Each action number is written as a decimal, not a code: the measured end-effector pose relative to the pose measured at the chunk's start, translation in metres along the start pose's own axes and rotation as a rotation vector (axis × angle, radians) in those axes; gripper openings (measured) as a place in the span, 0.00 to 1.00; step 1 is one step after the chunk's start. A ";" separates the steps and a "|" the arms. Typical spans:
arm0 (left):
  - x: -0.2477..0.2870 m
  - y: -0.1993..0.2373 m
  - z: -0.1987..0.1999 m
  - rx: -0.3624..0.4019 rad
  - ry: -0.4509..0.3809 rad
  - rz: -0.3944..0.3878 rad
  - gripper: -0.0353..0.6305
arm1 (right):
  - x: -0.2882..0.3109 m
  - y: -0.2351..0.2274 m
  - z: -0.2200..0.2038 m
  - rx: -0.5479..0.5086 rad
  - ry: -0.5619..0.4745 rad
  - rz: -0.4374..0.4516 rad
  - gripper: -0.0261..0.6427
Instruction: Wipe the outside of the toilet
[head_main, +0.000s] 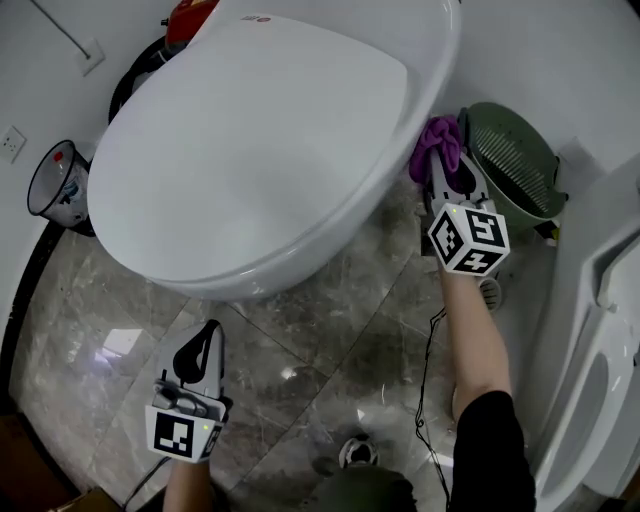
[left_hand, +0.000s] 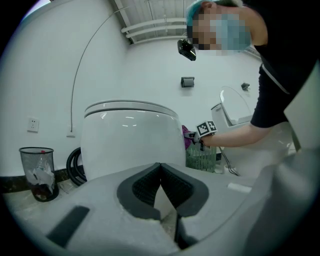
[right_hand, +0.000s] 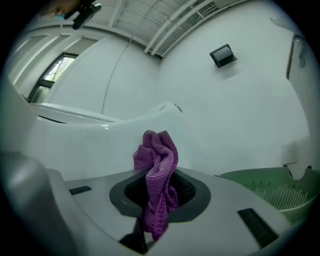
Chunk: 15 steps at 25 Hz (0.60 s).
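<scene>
Your right gripper (head_main: 447, 178) sits at the upper right of the head view. Its jaws are clamped on a purple cloth (head_main: 437, 146), which bunches out past the tips and lies against the right-hand side of the toilet (head_main: 250, 150), just under the rim. The toilet fills the upper middle of that frame, with its lid down. Your left gripper (head_main: 205, 338) hangs at the lower left over the marble floor (head_main: 330, 330), apart from the bowl, with its jaws closed together and nothing between them. A green basket (head_main: 515, 165) stands just beside the cloth at the upper right. A waste bin (head_main: 58, 185) stands by the wall at the far left.
</scene>
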<state>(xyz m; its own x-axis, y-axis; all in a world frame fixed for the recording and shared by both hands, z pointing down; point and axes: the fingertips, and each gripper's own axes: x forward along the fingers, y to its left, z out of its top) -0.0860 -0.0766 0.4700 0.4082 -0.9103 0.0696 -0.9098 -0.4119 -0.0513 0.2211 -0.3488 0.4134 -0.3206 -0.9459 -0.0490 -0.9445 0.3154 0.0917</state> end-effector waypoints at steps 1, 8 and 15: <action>0.000 -0.002 0.001 0.000 -0.004 -0.002 0.06 | 0.007 -0.010 -0.001 -0.007 0.013 -0.035 0.14; -0.004 -0.010 0.001 -0.001 0.015 0.000 0.06 | 0.031 -0.048 -0.011 -0.018 0.095 -0.195 0.14; -0.010 -0.001 0.002 -0.011 -0.009 -0.006 0.06 | -0.022 -0.018 0.006 -0.060 0.023 -0.141 0.14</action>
<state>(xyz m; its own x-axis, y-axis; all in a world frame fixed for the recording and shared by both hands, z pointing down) -0.0888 -0.0672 0.4674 0.4147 -0.9079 0.0614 -0.9079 -0.4173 -0.0400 0.2448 -0.3337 0.4067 -0.1830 -0.9822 -0.0425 -0.9739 0.1752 0.1445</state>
